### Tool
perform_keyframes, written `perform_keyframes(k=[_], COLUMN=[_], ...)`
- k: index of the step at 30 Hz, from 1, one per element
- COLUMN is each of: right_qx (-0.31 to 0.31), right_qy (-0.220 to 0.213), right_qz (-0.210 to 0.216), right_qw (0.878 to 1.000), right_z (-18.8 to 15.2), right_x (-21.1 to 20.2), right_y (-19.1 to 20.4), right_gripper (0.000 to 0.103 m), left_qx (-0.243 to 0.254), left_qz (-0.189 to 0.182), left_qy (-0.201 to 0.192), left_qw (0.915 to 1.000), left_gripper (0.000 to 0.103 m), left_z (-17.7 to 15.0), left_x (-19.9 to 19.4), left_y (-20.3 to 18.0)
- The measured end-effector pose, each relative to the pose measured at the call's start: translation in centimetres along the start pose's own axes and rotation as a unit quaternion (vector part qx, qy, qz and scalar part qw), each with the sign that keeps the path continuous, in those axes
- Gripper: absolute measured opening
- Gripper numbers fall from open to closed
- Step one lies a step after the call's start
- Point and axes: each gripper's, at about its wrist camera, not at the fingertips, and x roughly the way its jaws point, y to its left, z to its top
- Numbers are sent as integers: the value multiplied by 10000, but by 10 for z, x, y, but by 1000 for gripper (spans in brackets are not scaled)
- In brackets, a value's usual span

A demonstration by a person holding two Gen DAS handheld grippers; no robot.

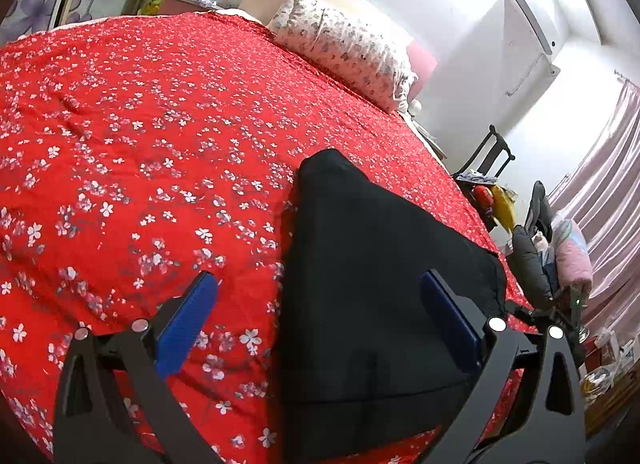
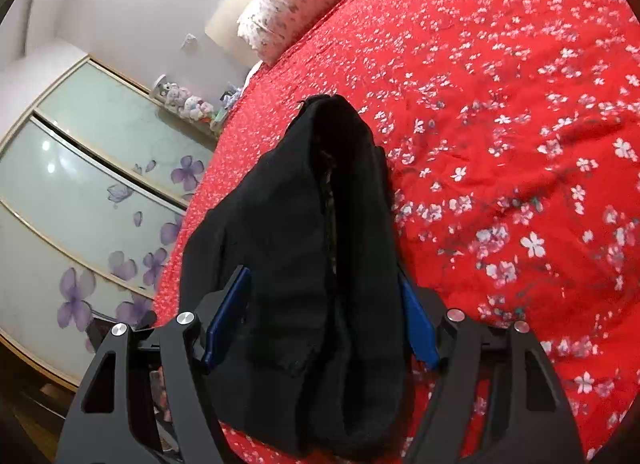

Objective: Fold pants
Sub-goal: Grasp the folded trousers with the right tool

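Black pants (image 1: pixel 380 248) lie folded in a thick bundle on a red flowered bedspread (image 1: pixel 120 143). My left gripper (image 1: pixel 318 278) hovers open over the bundle's left edge: its left blue pad (image 1: pixel 184 328) is above bare bedspread and its right pad (image 1: pixel 448 316) above the black cloth, neither pressing it. In the right wrist view the pants (image 2: pixel 300 203) fill the gap of my right gripper (image 2: pixel 323 276). The left pad (image 2: pixel 228 316) lies against the cloth, and the right pad (image 2: pixel 418 324) is partly covered by it. The bundle bulges up between them.
A flowered pillow (image 1: pixel 344 47) lies at the head of the bed. A dark chair (image 1: pixel 488 155) and piled clothes and clutter (image 1: pixel 540 256) stand beside the bed by a pink curtain (image 1: pixel 608 183). A sliding wardrobe (image 2: pixel 80 183) with purple flowers lines the other side.
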Motion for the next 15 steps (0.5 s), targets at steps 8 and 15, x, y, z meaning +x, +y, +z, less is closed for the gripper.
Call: perform_keyframes(k=[8,15], right_qx=[-242,-5], right_qy=[42,407], right_qz=[1008,298], right_qw=[9946,9987], right_z=[-2,-6], right_x=[-15,-5], right_y=[15,4], right_gripper=[73,71], left_qx=[91,192], left_qz=[69,121], left_qy=[27,44], left_qw=[9999,9997], left_gripper=[101,101], left_z=[0,0], left_x=[3,4], left_y=[-2,-3])
